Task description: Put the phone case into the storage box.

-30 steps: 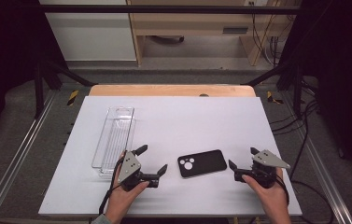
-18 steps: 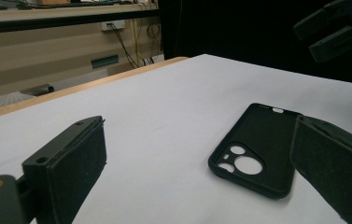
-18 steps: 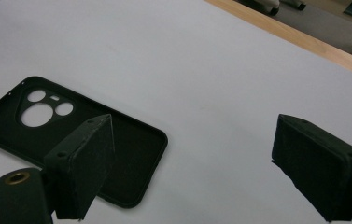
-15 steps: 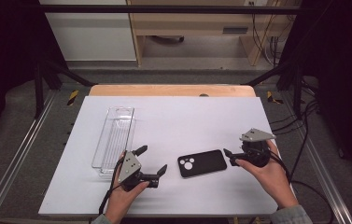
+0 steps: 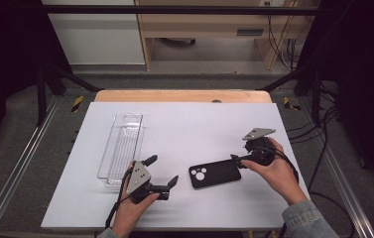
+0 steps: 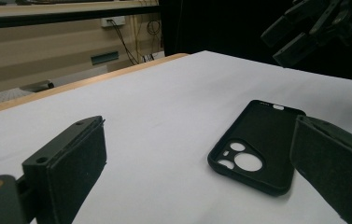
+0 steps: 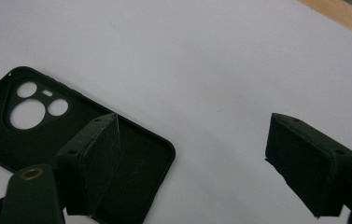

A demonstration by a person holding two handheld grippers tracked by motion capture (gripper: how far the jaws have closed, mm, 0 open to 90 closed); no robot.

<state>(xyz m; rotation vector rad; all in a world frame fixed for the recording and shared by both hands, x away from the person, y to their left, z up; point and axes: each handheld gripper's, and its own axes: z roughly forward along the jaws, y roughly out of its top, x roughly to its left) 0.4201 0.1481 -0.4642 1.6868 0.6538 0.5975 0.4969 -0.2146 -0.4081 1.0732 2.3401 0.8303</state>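
Note:
A black phone case (image 5: 214,173) lies flat on the white table, inner side up, camera cutouts at its left end. My right gripper (image 5: 239,154) hovers at the case's right end, tilted down over it. In the right gripper view the jaws (image 7: 194,121) stand open and have just been closing a little. Nothing is between them; the left jaw hangs above the case (image 7: 71,121). My left gripper (image 5: 161,171) rests open on the table left of the case. The left gripper view has the case (image 6: 257,144) ahead by its right jaw and the other gripper (image 6: 313,23) beyond.
A clear plastic tray (image 5: 121,146) lies lengthwise on the white table (image 5: 199,124), just behind the left gripper. A wooden edge (image 5: 182,95) borders the table's far side. Cables hang off the right side.
The right hand has risen from the front right of the table and moved back and left to the case's right end. The left gripper and the case have stayed put.

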